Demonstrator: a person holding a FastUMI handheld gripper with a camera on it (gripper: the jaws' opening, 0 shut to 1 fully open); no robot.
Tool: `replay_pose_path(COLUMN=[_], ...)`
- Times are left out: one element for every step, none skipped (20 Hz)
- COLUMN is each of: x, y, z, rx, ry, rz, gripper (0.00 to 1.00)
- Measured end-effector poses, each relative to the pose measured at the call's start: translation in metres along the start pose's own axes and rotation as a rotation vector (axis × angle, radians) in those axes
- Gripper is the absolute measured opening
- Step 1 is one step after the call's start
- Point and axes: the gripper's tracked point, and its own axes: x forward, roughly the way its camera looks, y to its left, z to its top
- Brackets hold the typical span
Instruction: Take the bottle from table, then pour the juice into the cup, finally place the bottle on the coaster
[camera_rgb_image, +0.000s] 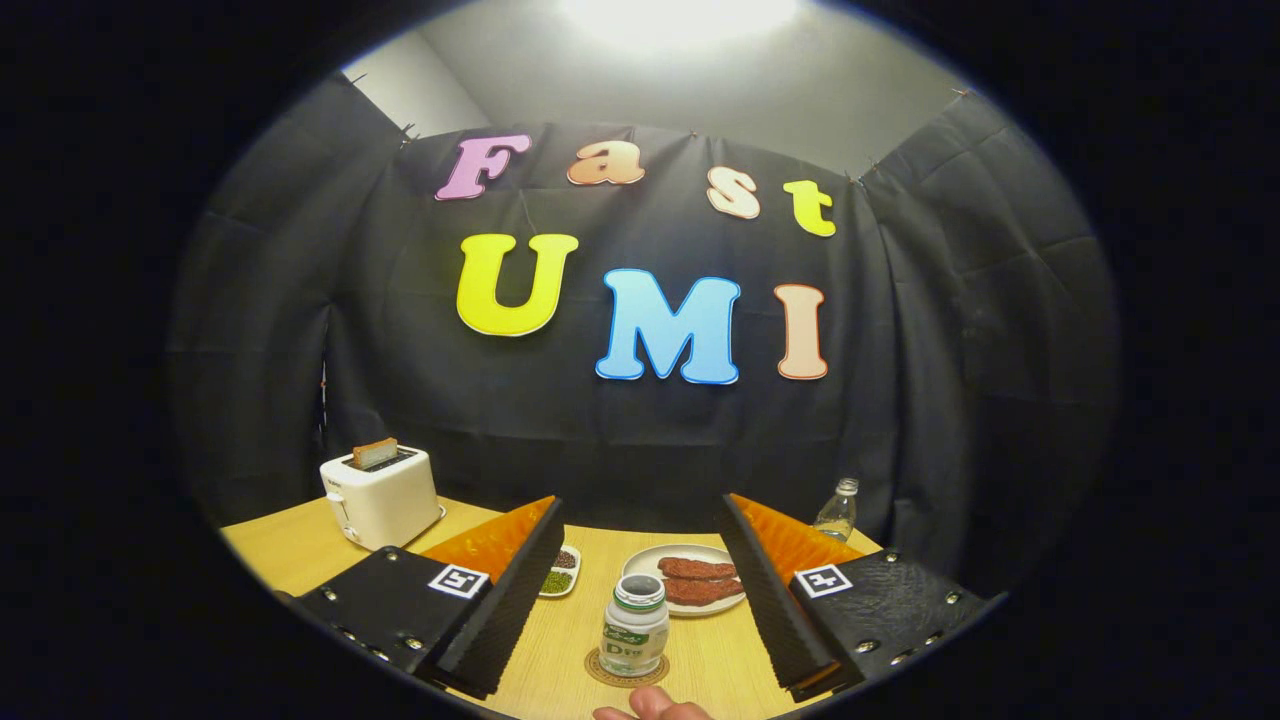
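Observation:
A small white bottle with a green label and a pale cap stands upright on a round brown coaster, on the wooden table. It sits between my two fingers, nearer their bases than their tips, with a clear gap on each side. My gripper is open, and neither finger touches the bottle. I cannot make out a cup here.
Beyond the bottle lies a white plate of reddish meat slices. A small dish of green and dark bits sits by the left finger. A white toaster holding toast stands at the back left, a clear plastic bottle at the back right. A person's fingertips show at the near edge.

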Motion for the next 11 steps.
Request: replay_pose_path(x=[-0.003, -0.004, -0.006, -0.006, -0.007, -0.007, -0.007, -0.007, -0.007, -0.007, -0.009], y=[0.0, 0.0, 0.001, 0.002, 0.002, 0.004, 0.004, 0.003, -0.001, -0.004, -0.006], z=[0.002, 0.003, 0.003, 0.002, -0.001, -0.002, -0.003, -0.003, -0.005, -0.006, -0.008], rx=[-0.001, 0.0, 0.003, 0.005, 0.008, 0.014, 0.022, 0.027, 0.031, 0.036, 0.039], ry=[-0.003, -0.002, -0.003, 0.0, 0.006, 0.012, 0.015, 0.013, 0.014, 0.017, 0.018], rz=[0.002, 0.005, 0.009, 0.015, 0.021, 0.03, 0.039, 0.043, 0.043, 0.041, 0.041], gripper=[0.96, 0.96, 0.96, 0.96, 0.96, 0.96, 0.96, 0.96, 0.96, 0.96, 0.96])
